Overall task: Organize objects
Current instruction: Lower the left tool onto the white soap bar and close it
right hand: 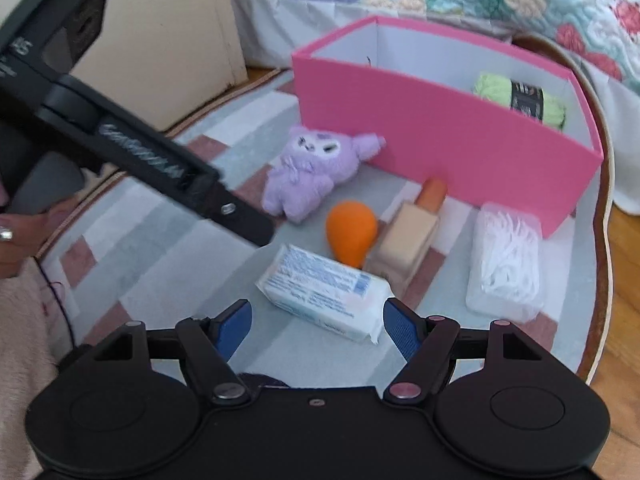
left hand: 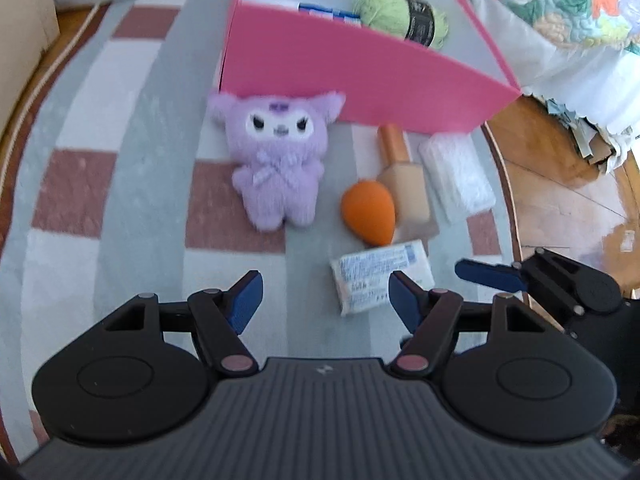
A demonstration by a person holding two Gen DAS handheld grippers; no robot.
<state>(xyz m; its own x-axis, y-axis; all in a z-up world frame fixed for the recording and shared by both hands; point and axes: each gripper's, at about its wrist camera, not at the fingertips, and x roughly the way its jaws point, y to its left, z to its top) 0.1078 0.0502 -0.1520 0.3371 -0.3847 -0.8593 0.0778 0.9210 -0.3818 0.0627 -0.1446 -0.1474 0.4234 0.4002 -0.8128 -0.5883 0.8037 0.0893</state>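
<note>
Both grippers, left gripper (left hand: pixel 326 298) and right gripper (right hand: pixel 317 326), hang spread and empty above the white wrapped tissue pack (right hand: pixel 326 294). Beyond lie the orange egg-shaped sponge (right hand: pixel 351 231), beige bottle (right hand: pixel 404 246), and purple plush doll (right hand: pixel 312 176), unsorted; only green yarn (right hand: pixel 520 98) visibly sits inside the pink cardboard box (right hand: pixel 440 132).

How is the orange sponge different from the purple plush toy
The sponge is smooth, egg-shaped and plain orange; the plush toy is fluffy, purple, with a face, ears and limbs. The sponge is smaller than the toy. The sponge lies against the bottle; the toy's ear reaches the pink box. Both lie on the rug, outside the box.
</note>
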